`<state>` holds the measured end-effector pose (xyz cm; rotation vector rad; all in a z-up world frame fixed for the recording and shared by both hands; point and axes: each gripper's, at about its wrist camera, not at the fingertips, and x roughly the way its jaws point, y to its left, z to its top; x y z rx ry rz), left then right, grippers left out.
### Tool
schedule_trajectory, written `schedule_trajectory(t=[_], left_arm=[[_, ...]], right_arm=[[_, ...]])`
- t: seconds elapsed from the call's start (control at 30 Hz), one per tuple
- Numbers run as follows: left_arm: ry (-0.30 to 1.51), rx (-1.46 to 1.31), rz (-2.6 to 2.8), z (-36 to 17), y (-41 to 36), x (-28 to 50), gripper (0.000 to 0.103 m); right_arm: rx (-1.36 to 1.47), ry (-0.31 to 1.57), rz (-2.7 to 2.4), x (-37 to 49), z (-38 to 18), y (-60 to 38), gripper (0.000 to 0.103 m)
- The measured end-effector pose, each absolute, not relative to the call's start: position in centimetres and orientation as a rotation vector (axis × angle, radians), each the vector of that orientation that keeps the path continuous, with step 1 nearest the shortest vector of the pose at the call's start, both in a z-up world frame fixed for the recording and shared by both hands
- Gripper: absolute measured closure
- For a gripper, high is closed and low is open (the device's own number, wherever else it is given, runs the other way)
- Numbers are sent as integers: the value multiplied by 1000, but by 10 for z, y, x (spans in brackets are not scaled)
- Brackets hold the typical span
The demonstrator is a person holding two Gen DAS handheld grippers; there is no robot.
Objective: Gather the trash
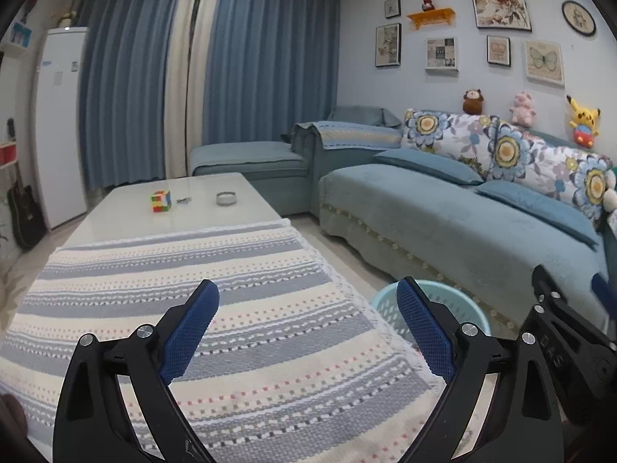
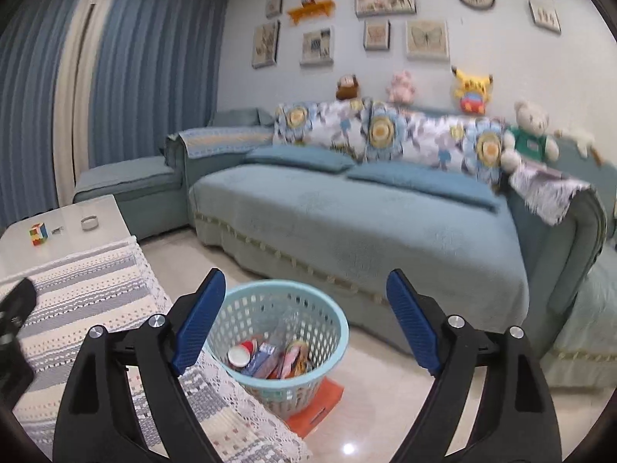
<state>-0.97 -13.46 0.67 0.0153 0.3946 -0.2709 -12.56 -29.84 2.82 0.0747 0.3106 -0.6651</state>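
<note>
Both my claws (image 1: 308, 332) (image 2: 306, 322) gape empty; trash (image 2: 270, 355) fills the basket (image 2: 331, 308) lower centre, labels unreadable.

Puzzle cube (image 1: 161, 201) on white table (image 1: 127, 216)

From my left camera the basket (image 1: 385, 305) is mostly hidden behind a gripper finger and the striped cloth (image 1: 216, 308); the small metal thing (image 1: 184, 200) by the cube (image 1: 161, 201) is too small to name. My right view blurs the sofa (image 2: 366, 223) cushions
</note>
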Motion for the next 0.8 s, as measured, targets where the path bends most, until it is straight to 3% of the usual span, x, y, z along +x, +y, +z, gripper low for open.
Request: schedule_trajectory(t=[0.8], left_arm=[[397, 29, -158, 2, -122, -7, 8]], right_arm=[[114, 403, -579, -115, 6, -285, 20]])
